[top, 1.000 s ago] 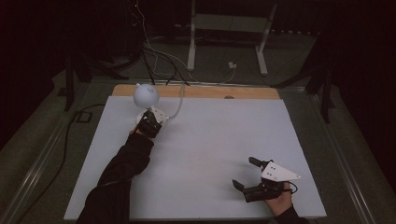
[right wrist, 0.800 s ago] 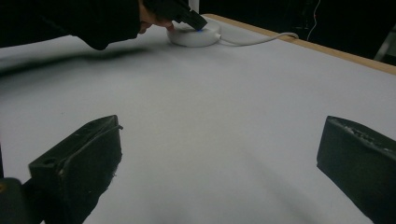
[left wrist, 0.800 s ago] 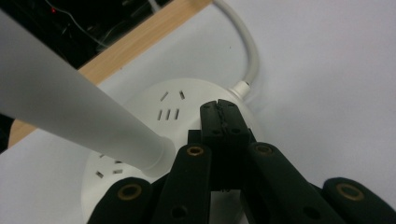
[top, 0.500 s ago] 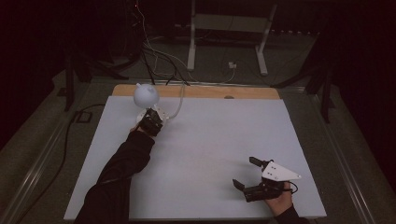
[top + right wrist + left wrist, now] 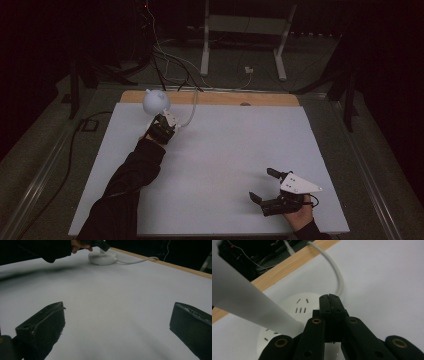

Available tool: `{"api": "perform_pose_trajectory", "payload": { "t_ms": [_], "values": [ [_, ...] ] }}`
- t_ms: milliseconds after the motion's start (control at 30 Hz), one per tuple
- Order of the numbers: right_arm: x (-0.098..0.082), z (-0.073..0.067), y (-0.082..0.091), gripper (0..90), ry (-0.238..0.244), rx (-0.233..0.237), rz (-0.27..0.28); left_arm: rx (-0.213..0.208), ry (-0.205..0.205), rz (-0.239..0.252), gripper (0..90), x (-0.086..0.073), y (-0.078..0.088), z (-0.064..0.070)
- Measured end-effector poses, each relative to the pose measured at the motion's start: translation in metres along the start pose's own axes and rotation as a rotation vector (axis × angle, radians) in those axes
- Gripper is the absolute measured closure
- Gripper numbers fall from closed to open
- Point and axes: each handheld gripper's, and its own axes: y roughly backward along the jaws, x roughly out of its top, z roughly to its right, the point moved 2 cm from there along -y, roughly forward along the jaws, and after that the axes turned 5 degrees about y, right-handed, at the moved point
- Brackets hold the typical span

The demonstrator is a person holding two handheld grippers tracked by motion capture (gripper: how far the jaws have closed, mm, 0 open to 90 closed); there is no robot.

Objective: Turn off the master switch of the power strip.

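high view puts the right gripper (image 5: 263,186) nearest, low at the right of the white table (image 5: 235,150), its jaws spread wide with nothing between them and the grey plate on top. right gripper view confirms this: two black jaws far apart over bare white surface. farther on, the left sleeve (image 5: 127,185) reaches up the left side to the left gripper (image 5: 161,125) near the far edge. left gripper view shows its jaws pressed together, empty, hanging just over the round white lamp base (image 5: 287,315), which has small slots in its top. a white stem (image 5: 244,302) rises from the base, and a white cable (image 5: 337,277) curves off toward the wooden strip (image 5: 220,98). the round white lamp head (image 5: 156,100) sits just beyond the gripper.
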Motion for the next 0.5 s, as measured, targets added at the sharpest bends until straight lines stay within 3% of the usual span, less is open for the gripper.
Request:
{"api": "perform_pose_trajectory", "payload": {
  "t_ms": [133,233,433,500],
  "values": [
    [0.000,0.000,0.000,0.0,-0.001,-0.001,0.001,-0.007,0.008,0.002,90.0,0.002,0.006,-0.001],
    [0.000,0.000,0.000,0.0,-0.004,-0.001,0.002,-0.039,0.058,0.011,90.0,0.003,0.012,-0.004],
    [0.000,0.000,0.000,0.0,-0.003,0.000,0.000,-0.068,0.061,0.012,67.1,0.005,0.023,-0.003],
    [0.000,0.000,0.000,0.0,0.001,-0.002,0.000,-0.071,0.064,0.023,55.3,0.006,0.027,-0.003]
  ]
}}
